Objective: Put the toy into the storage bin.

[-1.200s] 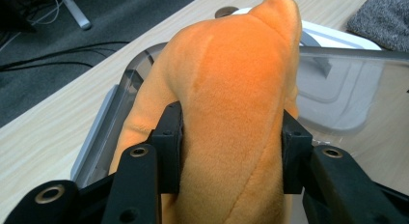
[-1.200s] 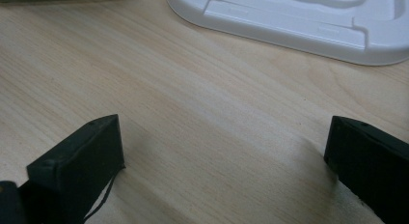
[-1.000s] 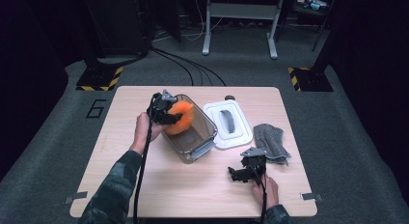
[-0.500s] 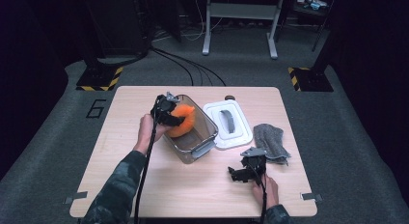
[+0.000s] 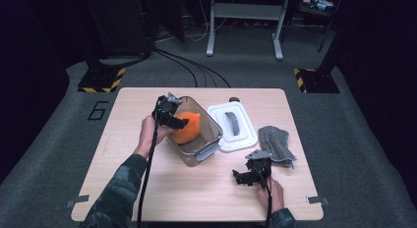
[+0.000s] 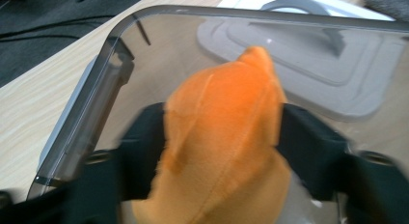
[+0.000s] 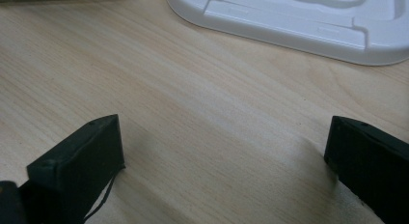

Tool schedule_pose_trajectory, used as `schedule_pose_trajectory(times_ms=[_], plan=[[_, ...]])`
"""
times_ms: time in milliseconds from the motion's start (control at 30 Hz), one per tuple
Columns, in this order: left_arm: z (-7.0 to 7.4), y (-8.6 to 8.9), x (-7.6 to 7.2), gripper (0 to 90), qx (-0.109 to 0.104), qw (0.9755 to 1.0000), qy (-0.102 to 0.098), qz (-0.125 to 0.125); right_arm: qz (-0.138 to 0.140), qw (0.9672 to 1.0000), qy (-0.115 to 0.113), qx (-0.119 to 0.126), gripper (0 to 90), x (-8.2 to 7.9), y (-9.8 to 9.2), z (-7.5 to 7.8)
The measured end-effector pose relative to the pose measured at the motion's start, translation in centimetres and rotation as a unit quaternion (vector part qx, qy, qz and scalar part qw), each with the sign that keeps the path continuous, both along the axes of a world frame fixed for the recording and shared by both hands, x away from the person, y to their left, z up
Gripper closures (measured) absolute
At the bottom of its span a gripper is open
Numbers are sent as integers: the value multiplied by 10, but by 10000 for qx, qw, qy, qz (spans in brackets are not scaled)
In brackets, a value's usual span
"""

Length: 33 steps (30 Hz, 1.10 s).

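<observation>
Left gripper [image 5: 178,122] is over the clear plastic bin [image 5: 209,148] in the middle of the worktop [image 5: 123,154], its jaws on either side of the orange plush toy [image 6: 226,137] – they have just been opening, then eased in a little, and the pads look to be touching the fabric, toy half inside the bin. White lid [image 5: 246,137] lies flat just beside the bin, grey cloth [image 5: 276,144] beyond it. Right gripper [image 5: 248,178] sits low near the front edge – jaws spread wide, bare wood between them.
</observation>
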<state>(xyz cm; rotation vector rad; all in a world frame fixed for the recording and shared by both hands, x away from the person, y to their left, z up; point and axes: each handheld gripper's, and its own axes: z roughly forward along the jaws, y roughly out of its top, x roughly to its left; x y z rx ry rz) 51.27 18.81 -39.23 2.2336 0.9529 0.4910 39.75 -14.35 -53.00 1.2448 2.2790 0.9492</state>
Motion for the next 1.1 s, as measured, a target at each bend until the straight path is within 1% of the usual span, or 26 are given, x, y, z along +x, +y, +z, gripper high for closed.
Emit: schedule_pose_trajectory(times_ms=[67,133,167,200,267,400,467,500,600,667,700,833,900,933,967,1100], plan=[[-1,-2,0,520,74,10000,54,-29,5,10000,-2,-4,0,0,0,0],[-4,-2,2,571,101,9998,183,-47,2,10000,-1,0,0,0,0,0],[-5,-1,3,595,64,9997,238,-40,5,10000,-3,-6,0,0,0,0],[-6,-1,4,601,55,9995,295,-23,4,10000,-1,-6,0,0,0,0],[-8,-1,5,621,48,9994,347,12,2,10000,-3,-3,0,0,0,0],[-8,-1,6,625,71,9993,366,34,6,10000,-2,-7,0,0,0,0],[-6,1,5,598,11,9995,309,53,4,10000,-4,-6,0,0,0,0],[-5,1,4,562,5,9995,279,112,5,10000,1,-7,0,0,0,0],[0,7,1,413,-192,9994,145,239,5,10000,1,-9,0,0,0,0],[5,13,-2,341,-263,9992,39,295,3,10000,0,-6,0,0,0,0],[8,16,-4,307,-299,9990,19,319,7,10000,-2,2,0,0,0,0],[16,25,-13,235,-383,9987,-69,325,8,10000,4,3,0,0,0,0],[20,31,-18,211,-472,9983,-118,313,7,10000,5,0,0,0,0,0],[22,33,-22,203,-527,9978,-148,373,2,10000,4,0,0,0,0,0],[24,36,-24,192,-527,9978,-185,346,-1,10000,7,4,0,0,0,0],[29,46,-38,164,-603,9969,-310,394,-6,10000,13,-3,0,-1,0,0]])
